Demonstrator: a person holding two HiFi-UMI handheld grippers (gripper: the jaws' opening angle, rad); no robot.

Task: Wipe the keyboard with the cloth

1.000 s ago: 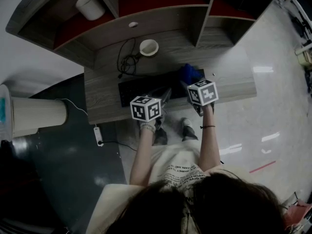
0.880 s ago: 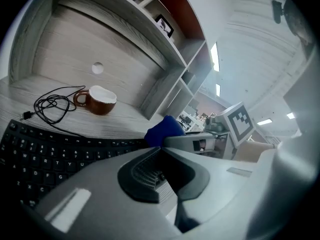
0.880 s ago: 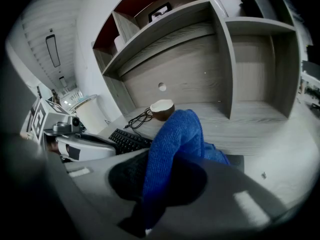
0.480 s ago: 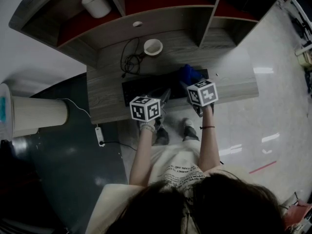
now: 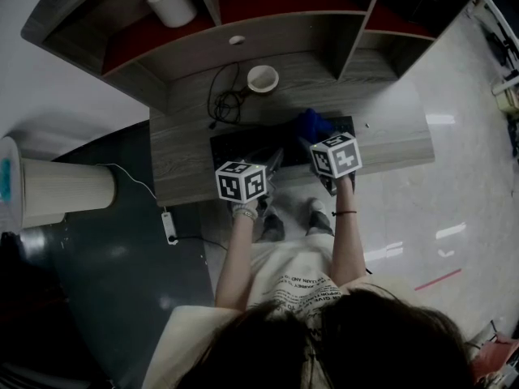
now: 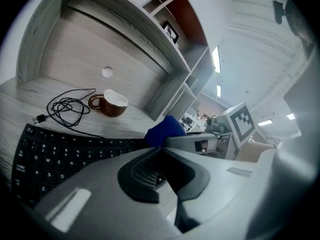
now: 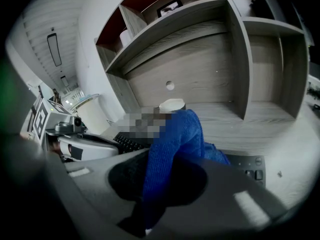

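Cloth [image 7: 172, 144] clamped by right hand-held gripper [image 7: 165, 171], left hand-held gripper [image 6: 160, 151] closed empty; unbraced keyboard [image 5: 243, 143] could be dragged by wiping past tabletop [image 5: 178, 164] front edge.

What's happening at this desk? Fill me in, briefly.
A person at the desk holds a gripper in each hand. The right gripper is shut on a blue cloth, held over the right part of the black keyboard. The left gripper is shut with nothing in it, over the keyboard's near edge. A brown mug and a coiled cable sit behind the keyboard.
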